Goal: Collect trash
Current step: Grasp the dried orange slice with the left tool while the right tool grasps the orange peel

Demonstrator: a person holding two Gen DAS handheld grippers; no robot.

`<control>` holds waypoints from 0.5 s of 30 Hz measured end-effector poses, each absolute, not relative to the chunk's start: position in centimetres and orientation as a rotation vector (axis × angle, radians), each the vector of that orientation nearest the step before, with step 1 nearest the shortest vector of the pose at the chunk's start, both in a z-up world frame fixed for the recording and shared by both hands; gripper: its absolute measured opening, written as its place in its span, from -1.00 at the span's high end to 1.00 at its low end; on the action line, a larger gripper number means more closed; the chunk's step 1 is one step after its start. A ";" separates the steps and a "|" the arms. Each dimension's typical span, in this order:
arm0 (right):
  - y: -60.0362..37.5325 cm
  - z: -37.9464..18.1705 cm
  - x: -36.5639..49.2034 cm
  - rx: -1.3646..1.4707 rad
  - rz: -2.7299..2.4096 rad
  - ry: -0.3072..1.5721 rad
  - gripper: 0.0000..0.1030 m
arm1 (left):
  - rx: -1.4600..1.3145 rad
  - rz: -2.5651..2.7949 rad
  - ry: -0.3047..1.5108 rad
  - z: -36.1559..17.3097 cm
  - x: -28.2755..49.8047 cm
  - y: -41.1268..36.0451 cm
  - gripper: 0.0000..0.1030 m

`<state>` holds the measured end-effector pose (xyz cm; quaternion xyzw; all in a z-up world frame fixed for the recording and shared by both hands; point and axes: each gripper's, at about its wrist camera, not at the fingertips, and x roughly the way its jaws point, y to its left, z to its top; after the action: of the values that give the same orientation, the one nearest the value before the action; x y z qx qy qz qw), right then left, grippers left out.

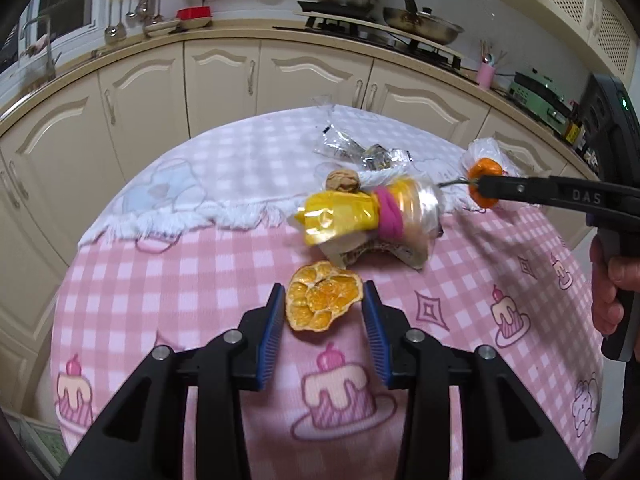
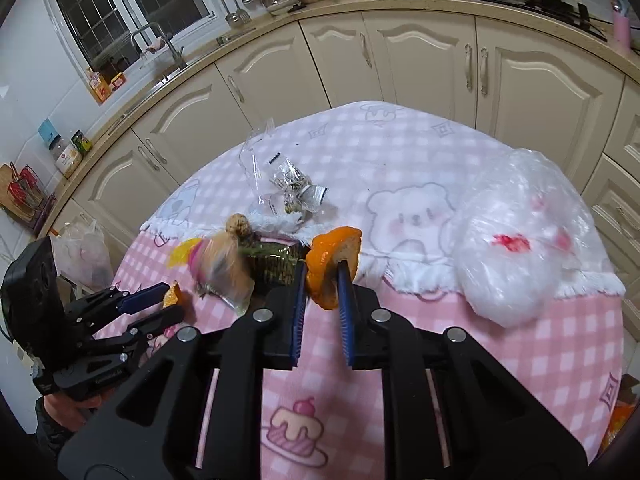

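The left gripper point(image 1: 324, 304) sits low over the pink checked tablecloth point(image 1: 200, 272) with its blue pads either side of a flattened orange peel point(image 1: 325, 302), jaws narrowed around it and the pads at its edges, the peel lying on the cloth just in front of a yellow wrapper bundle point(image 1: 360, 216) and a walnut point(image 1: 343, 181). Over on the right, the right gripper point(image 2: 323, 280) has its jaws pinched tight on a second piece of orange peel point(image 2: 334, 264), near the white fringed towel point(image 2: 412, 216), with a crumpled clear plastic bag point(image 2: 528, 236) just beside it and foil wrappers point(image 2: 296, 192) further back.
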<state>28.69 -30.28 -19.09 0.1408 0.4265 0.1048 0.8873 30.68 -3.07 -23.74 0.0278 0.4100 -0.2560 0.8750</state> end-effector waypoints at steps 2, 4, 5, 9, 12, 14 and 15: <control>-30.6 -18.8 27.8 0.299 0.209 0.874 0.70 | 0.035 -0.527 0.858 -23.7 30.2 -2.5 0.27; -31.2 -18.2 26.6 0.312 0.195 0.847 0.70 | 0.012 -0.523 0.862 -23.7 29.7 -1.9 0.27; -31.6 -17.9 26.1 0.316 0.189 0.836 0.70 | 0.005 -0.521 0.863 -23.7 29.5 -1.8 0.27; -32.9 -16.7 24.8 0.336 0.171 0.803 0.70 | -0.016 -0.523 0.856 -23.2 28.2 -1.2 0.27; -33.7 -16.0 23.8 0.348 0.167 0.783 0.70 | -0.024 -0.522 0.838 -22.3 27.4 -0.8 0.27; -34.2 -15.6 23.1 0.359 0.164 0.769 0.70 | -0.027 -0.521 0.822 -21.6 26.9 -0.7 0.27; -34.3 -15.4 22.9 0.360 0.161 0.764 0.70 | -0.026 -0.519 0.813 -21.1 26.7 -0.7 0.27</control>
<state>22.93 -34.32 -15.35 0.1745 0.3703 0.0778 0.9091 26.66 -0.75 -21.14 -0.0123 0.3910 -0.2494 0.8859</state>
